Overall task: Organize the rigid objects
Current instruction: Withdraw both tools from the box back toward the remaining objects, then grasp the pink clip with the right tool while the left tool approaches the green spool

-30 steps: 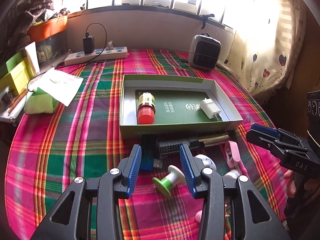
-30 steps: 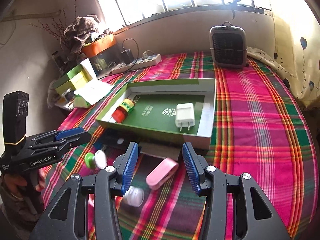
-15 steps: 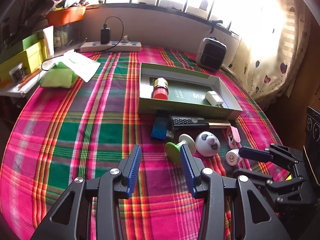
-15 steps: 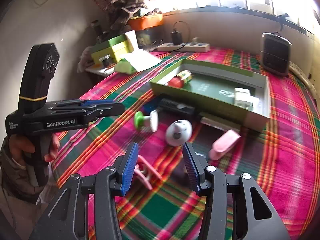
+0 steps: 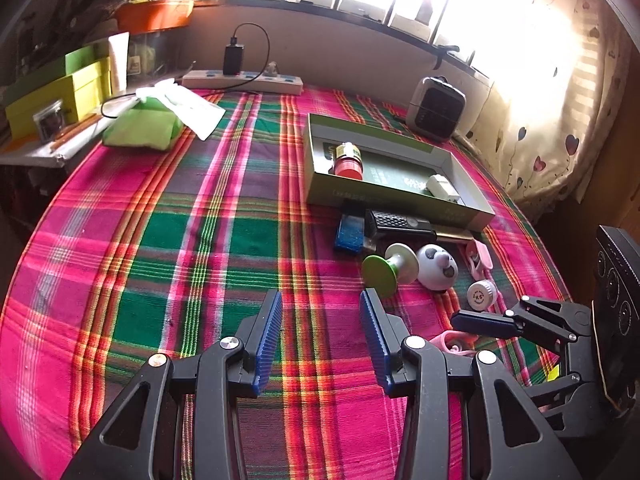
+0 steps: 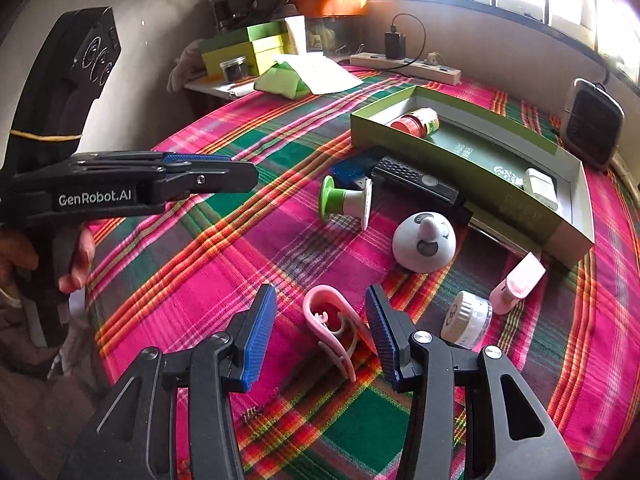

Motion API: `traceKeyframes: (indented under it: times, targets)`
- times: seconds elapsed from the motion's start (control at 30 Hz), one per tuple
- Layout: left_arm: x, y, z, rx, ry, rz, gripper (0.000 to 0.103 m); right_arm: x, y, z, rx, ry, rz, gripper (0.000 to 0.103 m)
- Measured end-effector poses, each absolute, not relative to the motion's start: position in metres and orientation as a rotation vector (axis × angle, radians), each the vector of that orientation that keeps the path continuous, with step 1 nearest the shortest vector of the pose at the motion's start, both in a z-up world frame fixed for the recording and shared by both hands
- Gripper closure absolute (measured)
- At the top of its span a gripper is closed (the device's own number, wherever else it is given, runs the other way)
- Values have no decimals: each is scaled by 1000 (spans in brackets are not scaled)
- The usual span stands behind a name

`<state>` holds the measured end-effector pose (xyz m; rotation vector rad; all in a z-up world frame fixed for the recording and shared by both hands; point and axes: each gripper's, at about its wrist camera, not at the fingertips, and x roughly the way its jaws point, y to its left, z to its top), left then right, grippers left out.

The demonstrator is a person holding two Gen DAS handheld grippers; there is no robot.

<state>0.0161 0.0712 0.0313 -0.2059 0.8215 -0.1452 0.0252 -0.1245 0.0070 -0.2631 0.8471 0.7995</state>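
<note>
The right gripper hovers released over the plaid surface, a pink clip lying between its fingers, untouched. The left gripper, also released, holds nothing; ahead of it lie a green-and-white spool, a panda figure and the green box.

Pink-green plaid cloth, olive-green box
</note>
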Motion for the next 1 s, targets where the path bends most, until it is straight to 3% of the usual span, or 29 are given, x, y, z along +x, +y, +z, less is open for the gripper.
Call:
traceKeyframes:
  times: [0.67,1.0]
  targets:
    - [19,78,23,-217,842,-179,63,17,-117,2,-336,836,689,56]
    - [24,70,23,-209,849,-197,63,14,-128,3,-306,838,653,79]
